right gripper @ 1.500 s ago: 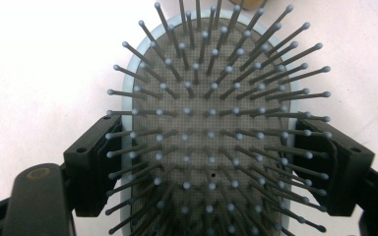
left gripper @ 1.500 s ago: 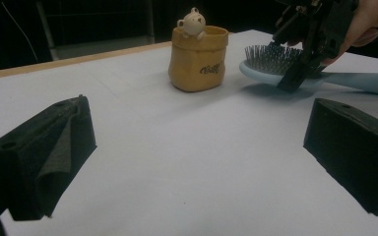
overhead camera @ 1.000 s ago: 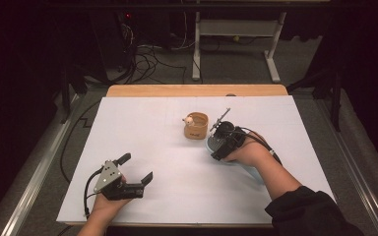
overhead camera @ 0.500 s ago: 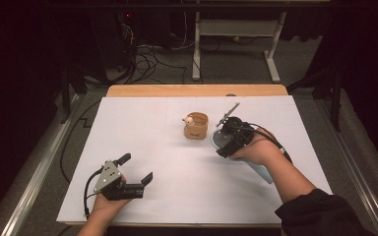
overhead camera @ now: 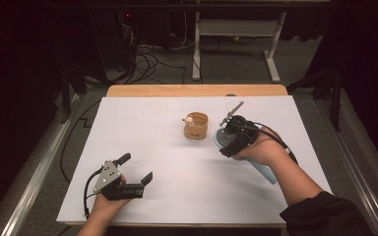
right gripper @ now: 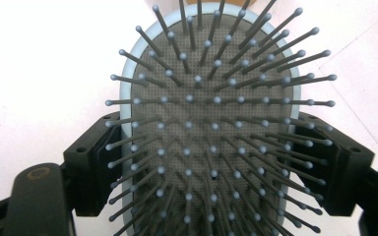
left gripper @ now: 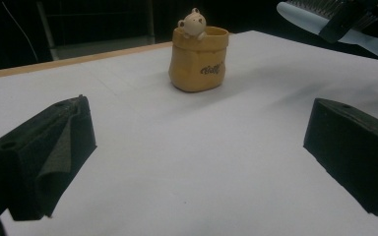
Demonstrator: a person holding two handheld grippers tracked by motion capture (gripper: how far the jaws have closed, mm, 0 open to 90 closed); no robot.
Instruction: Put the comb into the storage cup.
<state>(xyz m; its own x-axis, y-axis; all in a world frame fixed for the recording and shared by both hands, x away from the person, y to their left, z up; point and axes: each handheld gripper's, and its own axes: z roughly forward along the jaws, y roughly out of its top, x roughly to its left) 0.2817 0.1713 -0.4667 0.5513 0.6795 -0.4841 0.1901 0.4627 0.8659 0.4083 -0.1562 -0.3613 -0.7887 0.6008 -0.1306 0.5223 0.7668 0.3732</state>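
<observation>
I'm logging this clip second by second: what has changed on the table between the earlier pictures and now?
The right gripper, shut on the light blue hairbrush, has lifted it off the white table and drawn it slightly toward the person; the handle now hangs below the hand in the high view. The left gripper stayed open in place, and the yellow bear pot has not moved.

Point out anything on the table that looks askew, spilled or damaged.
Nothing stands out. The yellow pot stands upright on the white table with its little bear at the rim. The hairbrush is clamped across its head by the right gripper, bristles intact. The left gripper is open and holds nothing.
</observation>
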